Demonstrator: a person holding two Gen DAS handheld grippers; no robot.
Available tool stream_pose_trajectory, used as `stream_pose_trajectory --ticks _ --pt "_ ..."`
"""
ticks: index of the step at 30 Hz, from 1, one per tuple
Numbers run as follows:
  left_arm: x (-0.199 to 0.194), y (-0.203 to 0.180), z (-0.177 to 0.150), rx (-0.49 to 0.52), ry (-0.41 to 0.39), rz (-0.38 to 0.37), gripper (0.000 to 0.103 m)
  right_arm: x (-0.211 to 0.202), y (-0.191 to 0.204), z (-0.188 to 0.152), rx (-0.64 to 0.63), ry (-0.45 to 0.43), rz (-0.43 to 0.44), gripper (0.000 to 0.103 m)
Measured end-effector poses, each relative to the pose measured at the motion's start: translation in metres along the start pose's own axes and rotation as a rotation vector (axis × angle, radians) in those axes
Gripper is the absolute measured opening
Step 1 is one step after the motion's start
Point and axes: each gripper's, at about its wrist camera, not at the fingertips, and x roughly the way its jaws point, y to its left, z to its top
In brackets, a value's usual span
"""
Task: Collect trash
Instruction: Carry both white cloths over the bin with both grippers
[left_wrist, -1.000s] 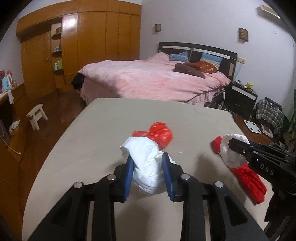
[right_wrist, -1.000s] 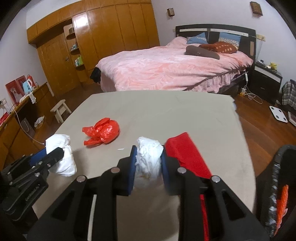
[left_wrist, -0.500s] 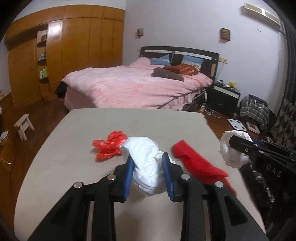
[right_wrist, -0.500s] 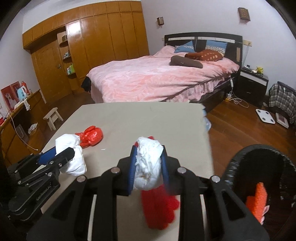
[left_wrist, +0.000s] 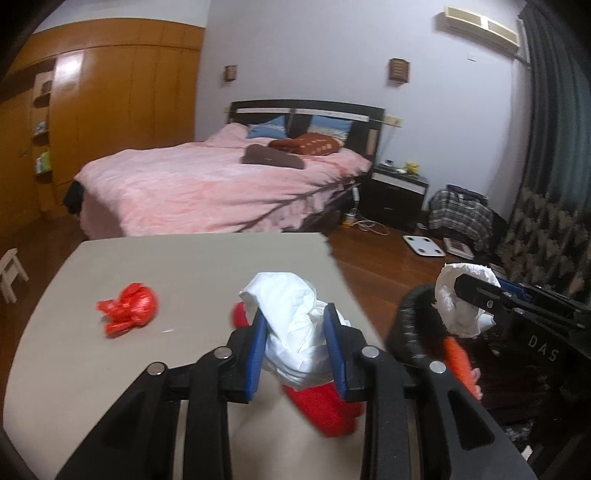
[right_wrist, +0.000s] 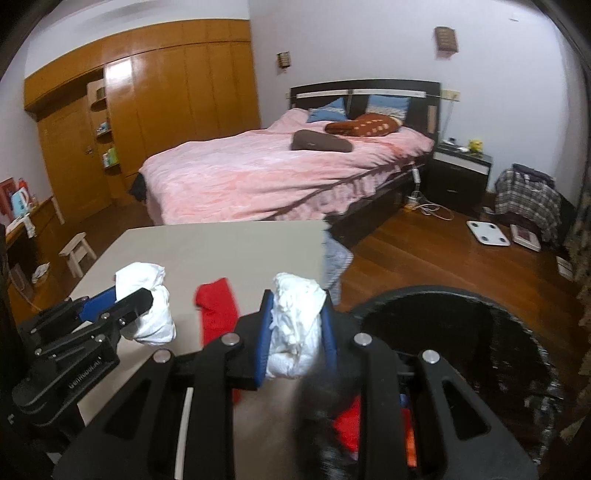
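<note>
We are in a home bedroom. A double bed (right_wrist: 280, 173) with a rumpled pink cover fills the middle of the frame, its dark headboard (right_wrist: 365, 94) against the pale back wall, with blue and rust-red pillows (right_wrist: 362, 127) piled at that end. A dark nightstand (right_wrist: 461, 173) stands right of the bed. Along the left of the frame we see a floor-to-ceiling wooden wardrobe (right_wrist: 177, 92) with small open shelves. The floor is polished brown wood (right_wrist: 424, 254); a white bathroom scale (right_wrist: 487, 232) lies on it at right, near a heap of plaid clothing (right_wrist: 524, 199). An air conditioner (left_wrist: 480, 27) hangs at upper right.
</note>
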Motion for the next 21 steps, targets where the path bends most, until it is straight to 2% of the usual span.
stream_pose_trajectory --ticks 13,21 --pt "0.016 -0.089 0.008 0.082 0.014 -0.172 0.031 -0.030 -0.091 -0.028 0.084 0.008 -0.191 0.024" --pt "0.026 -0.135 0.010 0.123 0.018 -0.248 0.031 -0.044 -0.137 -0.044 0.136 0.007 -0.283 0.024"
